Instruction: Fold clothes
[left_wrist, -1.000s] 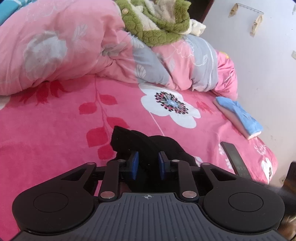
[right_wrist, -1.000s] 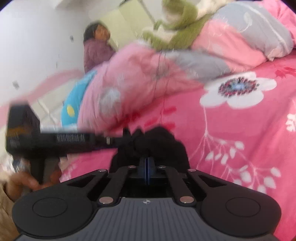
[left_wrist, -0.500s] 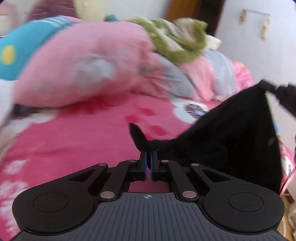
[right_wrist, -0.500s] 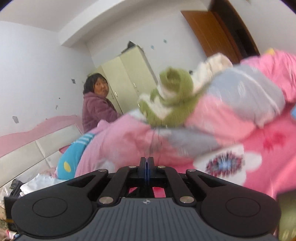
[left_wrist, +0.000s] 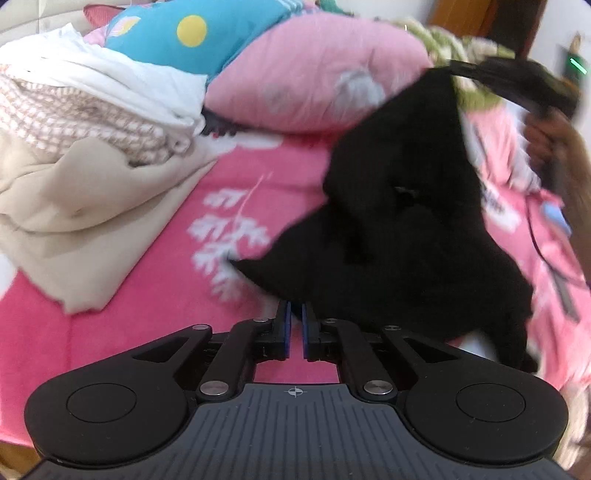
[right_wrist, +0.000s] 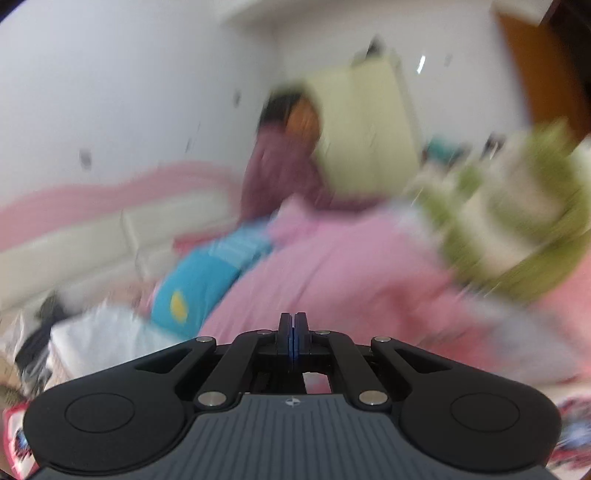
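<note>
A black garment (left_wrist: 399, 229) hangs spread above the pink floral bedsheet (left_wrist: 155, 295). Its top corner runs up to my right gripper (left_wrist: 458, 70), a blurred dark shape at the upper right with a hand (left_wrist: 546, 136) behind it. In its own view my right gripper (right_wrist: 294, 325) has its pads pressed together, and the cloth hangs out of sight below. The garment's lower edge meets the tips of my left gripper (left_wrist: 294, 310). Those jaws are opening by a narrow slit, with the hem still caught at the tips. A loose corner of the cloth points left.
Beige, checked and white clothes (left_wrist: 74, 177) are piled at the left. A blue pillow (left_wrist: 192, 37) and a rolled pink quilt (left_wrist: 314, 81) lie behind. A green fleece garment (right_wrist: 517, 236) sits on the quilt. A person in purple (right_wrist: 280, 173) stands by a pale wardrobe (right_wrist: 365, 122).
My left jaws closed on the black garment, then parted slightly, and swung left toward the clothes pile. My right gripper rose and lifted the garment off the bed, so it now hangs between both grippers.
</note>
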